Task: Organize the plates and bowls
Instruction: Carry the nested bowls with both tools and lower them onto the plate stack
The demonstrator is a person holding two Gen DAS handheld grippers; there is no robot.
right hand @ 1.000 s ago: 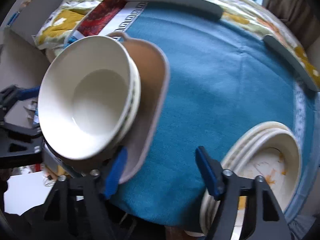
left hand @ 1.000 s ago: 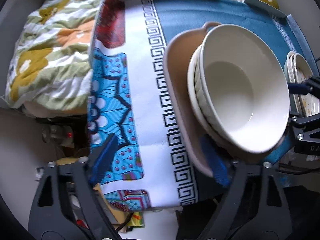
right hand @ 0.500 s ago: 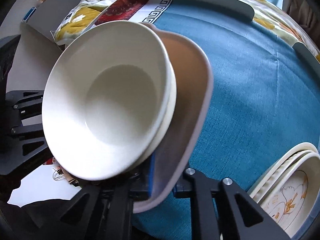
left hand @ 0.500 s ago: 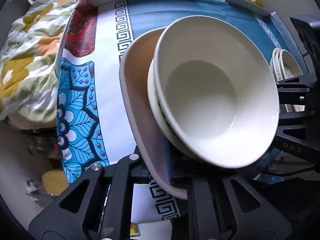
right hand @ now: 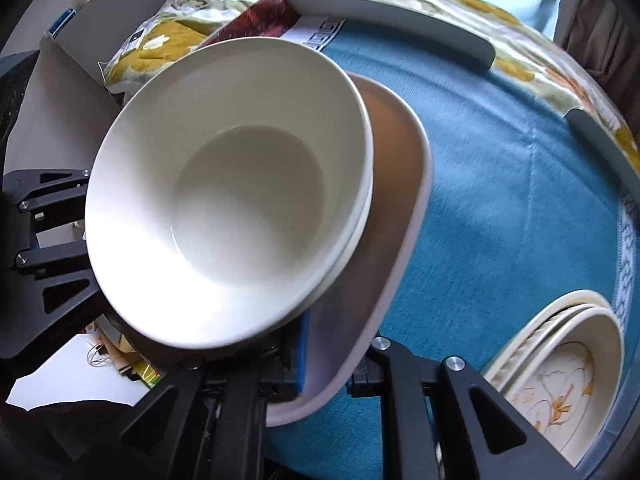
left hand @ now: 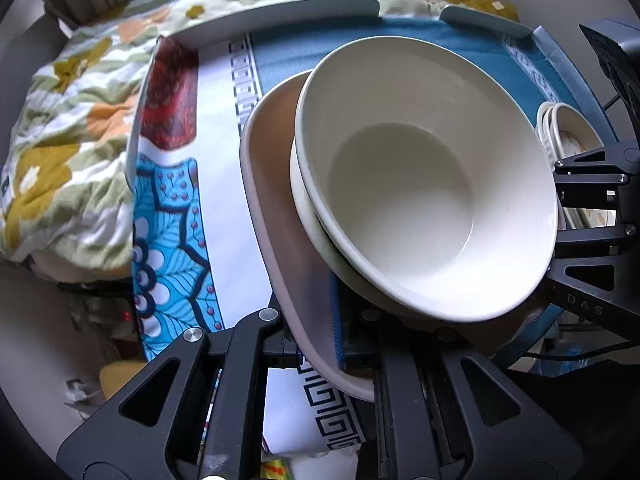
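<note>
Two white bowls point(left hand: 420, 184) point(right hand: 240, 200) sit nested in a beige oval dish point(left hand: 272, 240) point(right hand: 404, 208) over a blue tablecloth point(right hand: 520, 200). My left gripper point(left hand: 320, 344) is shut on the dish's near rim, one blue pad inside the dish and the other finger outside. My right gripper point(right hand: 324, 364) is shut on the opposite rim in the same way. Each gripper shows in the other's view, the right gripper point(left hand: 592, 216) at the right edge and the left gripper point(right hand: 48, 232) at the left edge. The bowls hide most of the dish floor.
A stack of cream plates with an orange flower pattern point(right hand: 560, 376) point(left hand: 568, 140) lies on the cloth beside the dish. Grey raised rails point(right hand: 400, 12) edge the table. A floral quilt point(left hand: 72, 140) and a patterned cloth point(left hand: 172, 220) lie to the left.
Both grippers stood open beside the dish a second ago. Both have since shut on its rim, and the dish with the bowls fills more of each view.
</note>
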